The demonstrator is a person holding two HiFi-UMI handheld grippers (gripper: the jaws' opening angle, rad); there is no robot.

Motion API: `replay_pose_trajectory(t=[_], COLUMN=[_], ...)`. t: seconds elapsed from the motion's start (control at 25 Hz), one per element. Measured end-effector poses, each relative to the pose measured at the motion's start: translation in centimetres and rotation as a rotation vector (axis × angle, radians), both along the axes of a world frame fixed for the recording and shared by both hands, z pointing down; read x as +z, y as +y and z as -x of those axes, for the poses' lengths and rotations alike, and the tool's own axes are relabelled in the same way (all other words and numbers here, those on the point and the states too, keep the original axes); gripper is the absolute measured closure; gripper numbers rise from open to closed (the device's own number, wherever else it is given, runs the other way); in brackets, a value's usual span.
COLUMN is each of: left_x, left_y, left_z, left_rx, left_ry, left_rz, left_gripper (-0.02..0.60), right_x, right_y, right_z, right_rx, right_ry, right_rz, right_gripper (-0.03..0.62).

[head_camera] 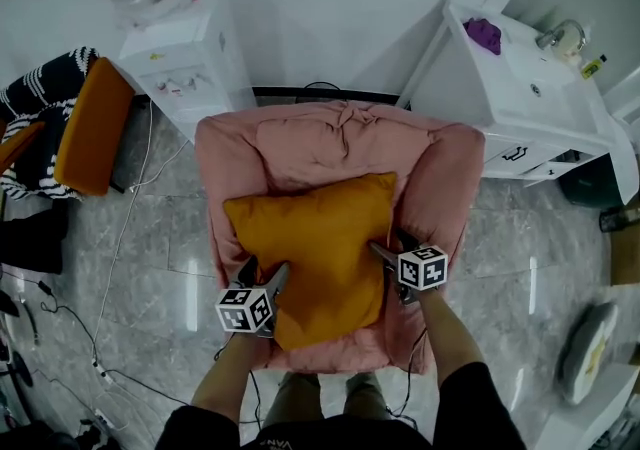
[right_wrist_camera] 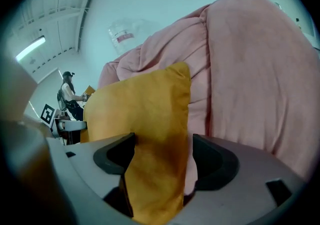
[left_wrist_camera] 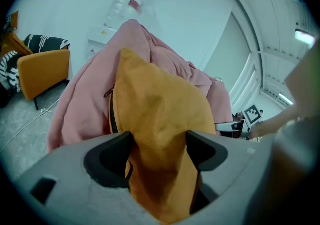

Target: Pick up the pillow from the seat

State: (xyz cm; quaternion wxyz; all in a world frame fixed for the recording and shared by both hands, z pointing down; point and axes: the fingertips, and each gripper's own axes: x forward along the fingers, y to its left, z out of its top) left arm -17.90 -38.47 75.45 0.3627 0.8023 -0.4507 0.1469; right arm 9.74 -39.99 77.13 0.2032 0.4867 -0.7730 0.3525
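An orange pillow point(head_camera: 315, 253) lies tilted on the seat of a pink armchair point(head_camera: 445, 178). My left gripper point(head_camera: 265, 274) is at the pillow's lower left edge and my right gripper point(head_camera: 390, 246) at its right edge. In the left gripper view the pillow's edge point(left_wrist_camera: 160, 104) fills the gap between the wide-spread jaws of the gripper point(left_wrist_camera: 159, 146). In the right gripper view the pillow point(right_wrist_camera: 140, 104) stands between the jaws of the gripper point(right_wrist_camera: 162, 151). It lies against the left jaw, and pink fabric shows beside the right one. Both grippers are open around the pillow.
A white water dispenser point(head_camera: 185, 58) stands behind the armchair on the left. Beside it is an orange chair with a striped throw point(head_camera: 85, 128). A white cabinet with a sink point(head_camera: 520, 88) is at the back right. Cables point(head_camera: 110, 268) run over the marble floor at left.
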Motion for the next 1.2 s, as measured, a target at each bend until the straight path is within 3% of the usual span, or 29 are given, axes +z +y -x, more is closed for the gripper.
replay_pose_trajectory(t=[0.2, 0.48, 0.68, 0.92, 1.2], left_x=[0.6, 1.2, 1.5, 1.3, 0.7], left_y=[-0.5, -1.0, -1.0, 0.1, 2.4], left_z=[-0.2, -0.3, -0.2, -0.2, 0.1], left_rx=[-0.006, -0.008, -0.011, -0.011, -0.040], left_ry=[0.015, 0.008, 0.000, -0.011, -0.044], left_rz=[-0.027, -0.019, 0.016, 0.026, 0.035], left_gripper=[0.235, 0.236, 0.247, 0.322, 0.394], right_x=[1.1, 2.2, 1.8, 1.4, 0.4], right_y=[-1.0, -1.2, -0.7, 0.9, 3.3], right_z=[0.7, 1.5, 2.5, 2.5, 2.5], right_rx=[-0.052, -0.020, -0.005, 0.055, 0.096], right_ry=[-0.017, -0.136, -0.150, -0.097, -0.117], right_rz=[0.021, 0.071, 0.091, 0.076, 0.076], right_gripper=[0.260, 0.268, 0.392, 0.490, 0.528])
